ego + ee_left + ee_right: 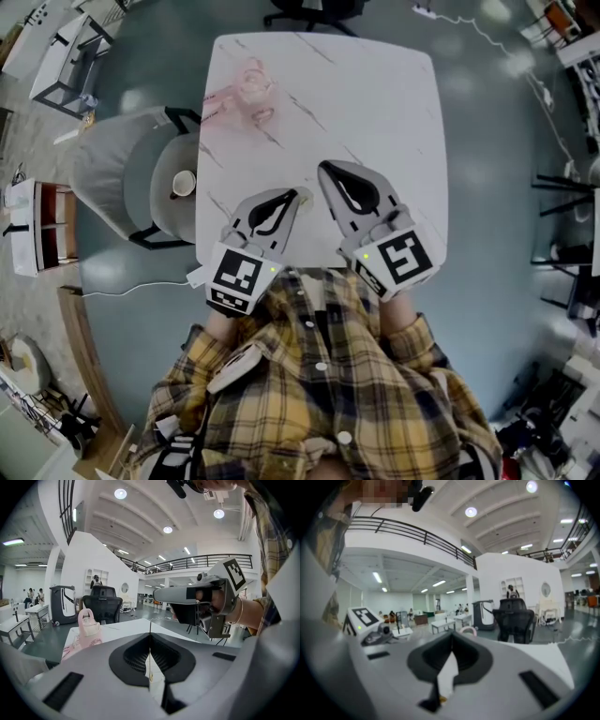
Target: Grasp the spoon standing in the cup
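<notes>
A pink bottle [248, 86] stands near the far left corner of the white marbled table [375, 112]. A grey armchair [112, 178] sits beside the table's left edge.

A bottle [246, 89] stands near the worktop's [375, 112] far left corner. The left hand-held gripper [298, 195] and right hand-held gripper [324, 170] sit side by side at its near edge. Beyond its left edge, a cup [184, 183] sits on a chair [112, 173].

A white marbled surface [375, 112] stands on a glossy grey-blue floor [487, 206]. To its left, a grey armchair [108, 178] sits just beside a small round side table [164, 211]. A black office chair [103, 607] stands beyond the far edge. White walls [89, 559], a railed balcony [206, 561] and round ceiling lights [120, 493] enclose the bright, open hall.
</notes>
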The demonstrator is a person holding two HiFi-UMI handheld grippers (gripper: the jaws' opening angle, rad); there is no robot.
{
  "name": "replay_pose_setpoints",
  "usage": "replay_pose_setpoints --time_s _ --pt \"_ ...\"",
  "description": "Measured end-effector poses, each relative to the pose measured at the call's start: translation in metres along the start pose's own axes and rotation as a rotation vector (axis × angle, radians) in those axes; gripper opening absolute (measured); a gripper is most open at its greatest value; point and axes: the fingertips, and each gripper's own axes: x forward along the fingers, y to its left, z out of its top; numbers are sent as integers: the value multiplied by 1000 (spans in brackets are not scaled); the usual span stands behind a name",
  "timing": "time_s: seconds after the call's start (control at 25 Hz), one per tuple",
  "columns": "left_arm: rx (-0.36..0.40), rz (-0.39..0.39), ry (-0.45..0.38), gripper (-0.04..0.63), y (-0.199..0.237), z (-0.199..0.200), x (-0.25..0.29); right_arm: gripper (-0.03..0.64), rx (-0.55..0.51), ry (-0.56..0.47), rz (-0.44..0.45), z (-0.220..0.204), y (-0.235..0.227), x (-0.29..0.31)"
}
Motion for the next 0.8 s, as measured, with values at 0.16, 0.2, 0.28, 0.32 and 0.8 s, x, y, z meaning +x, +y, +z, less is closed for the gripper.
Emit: replay_pose_setpoints --time_s 0.16,0.2,0.28,0.32,0.8 --pt "10 20 -28 18 2 12 -7 32 -11 -12 10 5 2 1" --pt "8 25 -37 18 3 15 -8 32 -14 -16 14 6 2 2" --pt "-6 35 -56 18 6 21 -11 32 -21 -24 20 9 2 2" --pt "-15 39 -67 18 6 24 -12 32 -23 -26 23 10 3 2" --pt "-71 105 -193 18 26 68 -38 32 -37 -35 41 18 2 6"
